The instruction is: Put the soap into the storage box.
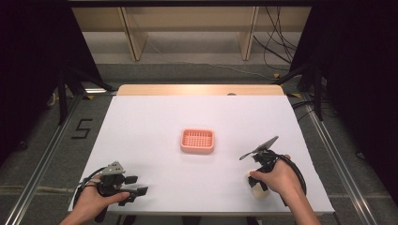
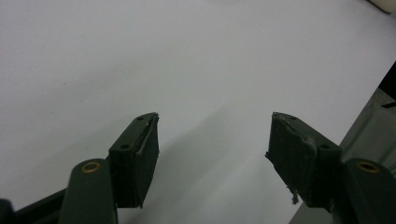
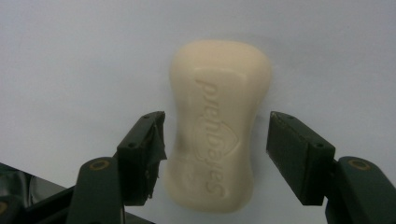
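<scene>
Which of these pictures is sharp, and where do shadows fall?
High view: evenly lit, sharp, pink soap dish crisp. Left gripper view: soft shadows of the jaws on the white table. Right gripper view: soap bar slightly blurred low down, its embossed lettering readable.

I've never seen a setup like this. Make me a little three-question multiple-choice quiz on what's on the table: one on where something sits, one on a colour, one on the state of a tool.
1. Where does the bar of soap lie?
A. In the basket
B. On the white table, between the right tool's jaws
C. Under the left tool

2. What colour is the basket at the middle of the table?
A. Pink
B. Blue
C. Green

3. How does the left tool stand?
A. Shut on the soap
B. Shut on nothing
C. Open, holding nothing

Answers:
1 B: the right gripper view shows the soap flat on the table with the right tool straddling it.
2 A: the high view shows it salmon pink.
3 C: its jaws stand wide apart over bare table.
</scene>
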Demonstrator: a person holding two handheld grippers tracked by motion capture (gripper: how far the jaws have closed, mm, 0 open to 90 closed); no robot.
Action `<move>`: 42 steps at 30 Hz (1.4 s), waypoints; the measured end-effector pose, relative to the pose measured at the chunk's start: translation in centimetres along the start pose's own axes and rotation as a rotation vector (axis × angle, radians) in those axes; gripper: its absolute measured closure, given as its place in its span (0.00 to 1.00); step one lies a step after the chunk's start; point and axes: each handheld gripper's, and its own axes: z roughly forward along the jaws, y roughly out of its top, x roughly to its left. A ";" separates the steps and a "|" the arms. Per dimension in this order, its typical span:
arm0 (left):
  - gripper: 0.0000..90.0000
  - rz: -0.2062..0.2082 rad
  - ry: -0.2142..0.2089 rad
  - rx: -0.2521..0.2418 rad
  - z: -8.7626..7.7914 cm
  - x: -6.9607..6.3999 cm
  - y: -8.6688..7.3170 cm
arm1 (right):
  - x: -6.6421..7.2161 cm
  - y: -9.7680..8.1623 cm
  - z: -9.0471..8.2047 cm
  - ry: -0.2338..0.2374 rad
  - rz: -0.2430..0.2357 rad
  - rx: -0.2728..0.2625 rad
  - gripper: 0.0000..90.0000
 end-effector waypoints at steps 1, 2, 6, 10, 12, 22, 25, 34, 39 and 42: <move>0.37 0.002 0.000 0.010 0.0 0.0 0.0 | 0.0 0.1 0.2 -0.006 -0.004 0.010 0.42; 0.37 -0.001 -0.001 0.010 0.0 0.0 0.0 | 0.1 0.1 0.2 -0.007 0.014 0.020 0.42; 0.37 -0.009 -0.002 0.002 0.0 0.0 0.0 | 0.3 0.3 0.6 -0.050 -0.004 0.019 0.43; 0.37 -0.010 -0.003 0.001 0.0 0.0 0.0 | 0.5 0.5 1.0 -0.060 -0.014 0.033 0.44; 0.37 -0.009 -0.003 0.001 0.0 0.0 0.0 | 0.5 0.5 1.1 -0.059 -0.018 0.037 0.44; 0.37 -0.008 -0.003 0.002 0.0 0.0 0.0 | 0.5 0.9 1.6 -0.069 -0.025 0.059 0.50; 0.37 0.002 -0.001 -0.001 -0.1 0.0 0.0 | 0.6 0.8 1.8 -0.077 -0.024 0.061 0.53; 0.37 0.002 0.002 -0.001 -0.1 0.0 0.0 | 0.4 0.6 1.9 -0.077 -0.058 0.050 0.56; 0.37 0.001 0.001 -0.002 0.0 0.0 0.0 | 0.3 0.4 1.7 -0.069 -0.074 0.060 0.56; 0.37 0.000 0.002 -0.001 0.0 0.0 0.0 | 0.3 0.2 1.5 -0.074 -0.082 0.042 0.56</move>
